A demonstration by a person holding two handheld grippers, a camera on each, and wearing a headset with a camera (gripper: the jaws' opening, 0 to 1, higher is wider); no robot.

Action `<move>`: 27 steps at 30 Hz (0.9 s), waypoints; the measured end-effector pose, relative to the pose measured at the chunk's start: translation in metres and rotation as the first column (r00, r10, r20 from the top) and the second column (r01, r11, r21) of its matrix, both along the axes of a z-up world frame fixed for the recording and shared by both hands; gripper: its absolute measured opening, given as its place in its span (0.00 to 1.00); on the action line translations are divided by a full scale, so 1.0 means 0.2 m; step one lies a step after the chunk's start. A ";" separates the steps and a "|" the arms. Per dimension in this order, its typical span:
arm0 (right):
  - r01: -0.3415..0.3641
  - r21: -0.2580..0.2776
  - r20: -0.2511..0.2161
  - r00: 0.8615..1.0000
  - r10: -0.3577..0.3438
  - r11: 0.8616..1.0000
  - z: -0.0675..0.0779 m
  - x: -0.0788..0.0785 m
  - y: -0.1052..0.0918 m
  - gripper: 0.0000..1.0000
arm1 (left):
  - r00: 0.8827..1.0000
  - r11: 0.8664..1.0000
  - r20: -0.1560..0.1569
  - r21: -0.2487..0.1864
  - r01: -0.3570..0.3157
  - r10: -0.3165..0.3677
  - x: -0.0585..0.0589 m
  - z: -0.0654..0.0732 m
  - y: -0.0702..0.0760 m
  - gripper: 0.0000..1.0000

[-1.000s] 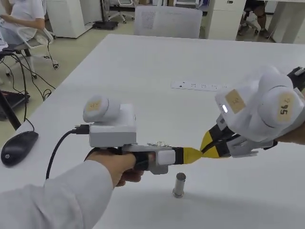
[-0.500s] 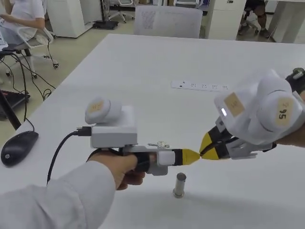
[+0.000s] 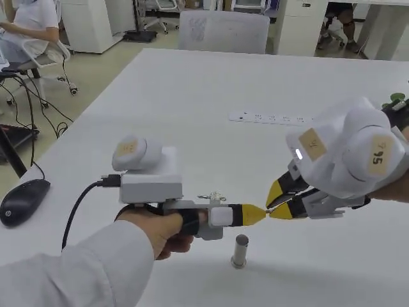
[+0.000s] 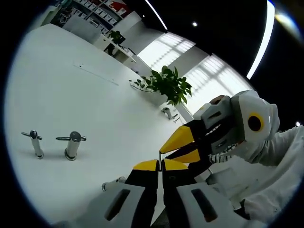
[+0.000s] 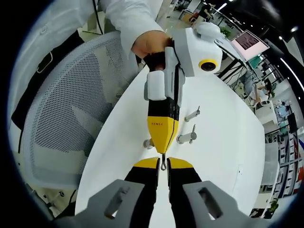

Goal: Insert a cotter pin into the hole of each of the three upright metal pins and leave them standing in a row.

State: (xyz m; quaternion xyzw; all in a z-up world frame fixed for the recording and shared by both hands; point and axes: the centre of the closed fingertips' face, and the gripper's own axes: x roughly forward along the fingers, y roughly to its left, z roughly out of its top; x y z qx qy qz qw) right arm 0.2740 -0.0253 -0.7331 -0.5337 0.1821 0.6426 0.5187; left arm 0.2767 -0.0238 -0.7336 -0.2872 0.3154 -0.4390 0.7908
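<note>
My left gripper (image 3: 259, 214) points right, shut on a thin cotter pin (image 5: 163, 161) that sticks out of its yellow tips. My right gripper (image 3: 273, 201) faces it tip to tip, jaws open, and the cotter pin's looped end lies in the gap between them. A bare upright metal pin (image 3: 240, 249) stands on the white table just in front of the tips. In the left gripper view two more upright pins (image 4: 34, 144) (image 4: 72, 146) stand side by side, each with a cotter pin through its top. The bare pin (image 4: 113, 184) peeks out beside my left jaws.
A white power strip (image 3: 271, 116) lies further back on the table (image 3: 192, 89). A black mouse (image 3: 24, 201) sits at the left edge, and the left gripper's cable (image 3: 80, 198) trails toward it. Office chairs and a seated person (image 3: 29, 19) are beyond the table.
The right gripper's jaws, which were pinched at the left gripper's tip, have parted. Both grippers stay in nearly the same place.
</note>
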 end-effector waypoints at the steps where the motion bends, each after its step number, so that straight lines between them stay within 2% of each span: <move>1: 0.004 -0.007 -0.006 1.000 -0.004 1.000 0.00 0.00 -0.01 0.12 | 1.000 1.000 0.021 0.017 0.006 -0.006 0.00 0.00 0.01 0.00; 2: 0.005 -0.016 -0.020 1.000 -0.005 1.000 -0.01 0.00 -0.02 0.12 | 0.999 1.000 0.034 0.027 0.011 -0.012 0.00 0.00 0.01 0.00; 4: 0.022 -0.001 -0.060 0.998 -0.022 1.000 -0.01 0.00 -0.02 0.12 | 0.995 0.996 0.093 0.084 0.039 -0.047 -0.02 -0.01 0.02 0.00; 5: 0.030 0.003 -0.077 0.997 -0.030 1.000 -0.01 0.00 -0.02 0.12 | 0.988 0.991 0.134 0.121 0.058 -0.074 -0.03 -0.02 0.02 0.00; 7: 0.050 0.009 -0.117 0.992 -0.048 0.999 -0.01 0.00 -0.03 0.12 | 0.978 0.985 0.175 0.154 0.082 -0.109 -0.04 -0.01 0.01 0.00; 8: 0.054 0.015 -0.124 0.991 -0.052 0.998 -0.01 0.00 -0.02 0.12 | 0.975 0.983 0.189 0.163 0.086 -0.117 -0.04 -0.01 0.01 0.00; 10: 0.063 0.012 -0.183 0.981 -0.060 0.998 -0.01 -0.03 -0.03 0.12 | 0.971 0.981 0.202 0.174 0.090 -0.125 -0.05 -0.01 0.01 0.00; 11: 0.063 0.013 -0.191 0.980 -0.059 0.998 -0.01 -0.01 -0.03 0.12 | 0.970 0.980 0.209 0.179 0.090 -0.127 -0.05 -0.02 0.02 0.00; 13: 0.074 0.012 -0.228 0.971 -0.070 0.997 -0.03 -0.01 -0.04 0.12 | 0.961 0.976 0.239 0.196 0.091 -0.137 -0.05 -0.01 0.03 0.00; 16: 0.099 0.033 -0.269 0.959 -0.087 0.995 -0.02 -0.03 -0.04 0.12 | 0.930 0.962 0.314 0.247 0.114 -0.191 -0.06 0.00 0.02 0.00; 17: 0.104 0.040 -0.285 0.954 -0.088 0.994 -0.02 -0.04 -0.03 0.12 | 0.925 0.960 0.318 0.250 0.129 -0.207 -0.07 0.00 0.02 0.00; 20: 0.118 0.061 -0.330 0.940 -0.092 0.991 -0.01 -0.06 -0.03 0.12 | 0.896 0.946 0.369 0.291 0.142 -0.248 -0.08 0.00 0.02 0.00; 21: 0.120 0.064 -0.338 0.937 -0.091 0.991 -0.01 -0.07 -0.03 0.12 | 0.891 0.944 0.377 0.297 0.142 -0.252 -0.08 0.00 0.02 0.00; 22: 0.118 0.064 -0.348 0.933 -0.088 0.991 -0.01 -0.08 -0.03 0.11 | 0.881 0.940 0.392 0.309 0.144 -0.264 -0.08 0.00 0.01 0.00; 23: 0.116 0.065 -0.351 0.932 -0.087 0.991 -0.01 -0.09 -0.03 0.11 | 0.878 0.938 0.397 0.314 0.145 -0.269 -0.08 0.00 0.01 0.00; 25: 0.117 0.070 -0.359 0.930 -0.084 0.991 -0.02 -0.10 -0.03 0.11 | 0.861 0.932 0.418 0.327 0.156 -0.291 -0.09 0.01 0.00 0.00; 27: 0.122 0.079 -0.371 0.925 -0.084 0.989 -0.02 -0.11 -0.03 0.11 | 0.852 0.929 0.429 0.335 0.158 -0.300 -0.09 0.01 0.00 0.00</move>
